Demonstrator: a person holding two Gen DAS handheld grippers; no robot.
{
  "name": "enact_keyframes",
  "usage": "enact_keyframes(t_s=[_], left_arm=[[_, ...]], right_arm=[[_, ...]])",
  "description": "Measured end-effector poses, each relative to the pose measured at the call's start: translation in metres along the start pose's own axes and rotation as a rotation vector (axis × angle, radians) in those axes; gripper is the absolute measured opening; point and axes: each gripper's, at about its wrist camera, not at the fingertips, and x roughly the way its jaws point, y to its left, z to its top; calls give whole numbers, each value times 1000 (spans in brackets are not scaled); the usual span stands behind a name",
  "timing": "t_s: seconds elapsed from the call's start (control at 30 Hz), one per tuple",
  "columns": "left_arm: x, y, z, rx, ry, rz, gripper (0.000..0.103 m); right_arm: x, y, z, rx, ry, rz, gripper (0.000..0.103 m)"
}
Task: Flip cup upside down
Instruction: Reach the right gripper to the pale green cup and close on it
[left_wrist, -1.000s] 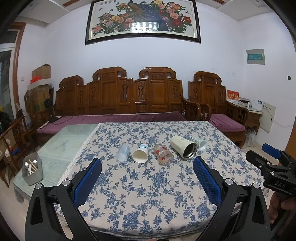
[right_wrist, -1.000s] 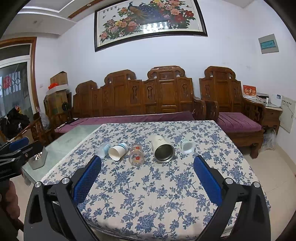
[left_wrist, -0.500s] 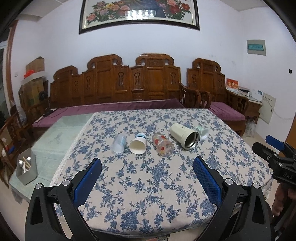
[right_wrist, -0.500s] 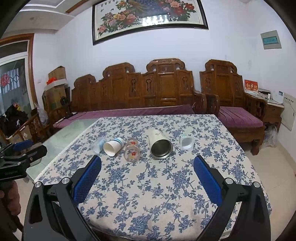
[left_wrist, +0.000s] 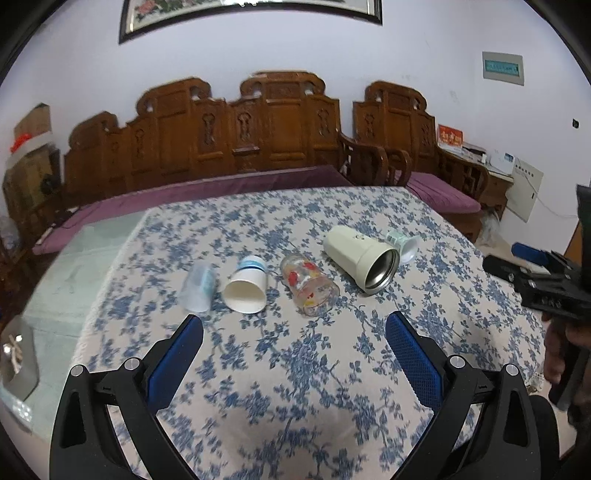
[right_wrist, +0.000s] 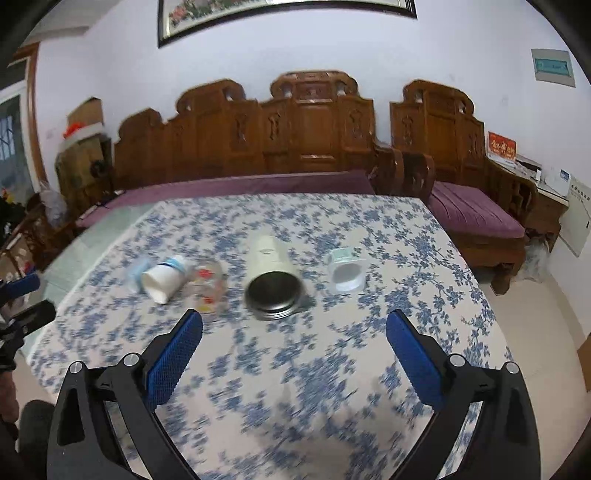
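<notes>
Several cups lie on their sides in a row on the blue-flowered tablecloth (left_wrist: 295, 369): a clear plastic cup (left_wrist: 198, 288), a white paper cup (left_wrist: 246, 286), a glass with red flowers (left_wrist: 308, 284), a cream steel mug (left_wrist: 360, 264) and a small white cup (left_wrist: 402, 243). My left gripper (left_wrist: 294, 326) is open and empty, short of the paper cup and glass. My right gripper (right_wrist: 294, 326) is open and empty, just short of the steel mug (right_wrist: 271, 282), with the small white cup (right_wrist: 345, 271) to its right.
A carved wooden sofa (left_wrist: 240, 147) with purple cushions stands behind the table. A bare glass tabletop (left_wrist: 74, 266) lies left of the cloth, with a grey box (left_wrist: 16, 358) at its near edge. The right gripper also shows in the left wrist view (left_wrist: 532, 271).
Both grippers have moved forward and tilted down toward the row of cups, which now look larger and nearer. Both stay open.
</notes>
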Motion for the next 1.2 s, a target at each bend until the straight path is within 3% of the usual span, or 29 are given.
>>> enact_keyframes(t_s=[0.37,0.57,0.77,0.9,0.97,1.03,1.1,1.2], left_arm=[[95,-4,2,6,90,-104,95],[119,-14,-7,23,122,-150,95],[124,-16,-15,42,152,-167,95],[122,-13,-18,42,161,-175,95],[121,-11,-19,37,165,-178,95],[119,-10,-20,35,164,-182,95],[115,-10,-20,37,159,-179,95],[112,-7,-22,32,155,-170,95]], right_arm=[[106,-43,48,-53,148,-56,89],[174,-59,78,-61,259,-46,82],[255,-68,86,-22,440,-23,77],[283,-70,84,6,504,-45,72],[292,-70,82,5,539,-53,67],[298,-72,80,10,573,-63,55],[297,-71,80,6,580,-62,48],[281,-71,80,-9,561,-61,47]])
